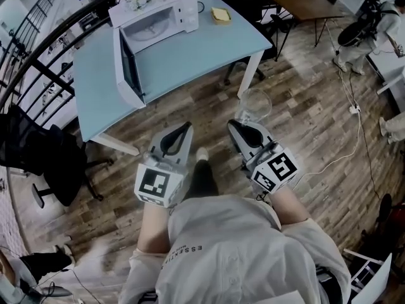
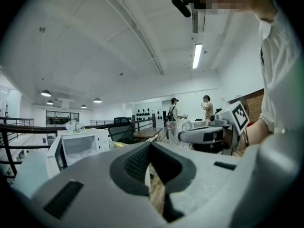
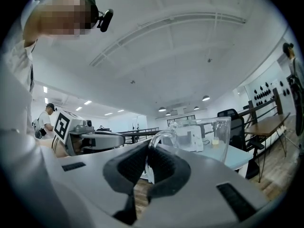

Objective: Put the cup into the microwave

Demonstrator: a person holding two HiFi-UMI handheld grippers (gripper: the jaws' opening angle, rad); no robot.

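A white microwave (image 1: 158, 18) stands on the far side of a light blue table (image 1: 196, 59), its door (image 1: 126, 68) swung open to the left; the cavity (image 2: 78, 146) also shows in the left gripper view. My right gripper (image 1: 237, 123) is shut on the handle (image 3: 159, 139) of a clear glass cup (image 1: 255, 103), which I hold upright above the wooden floor, short of the table's near edge. My left gripper (image 1: 188, 126) hangs beside it to the left, shut with nothing in it. In the left gripper view its jaws (image 2: 150, 144) meet at the tip.
A yellow pad (image 1: 221, 14) lies on the table right of the microwave. A black office chair (image 1: 57, 163) stands at the left, with a dark railing behind it. A wooden table (image 1: 304, 2) and a floor cable (image 1: 354, 106) lie to the right. Two people (image 2: 173, 109) stand far off.
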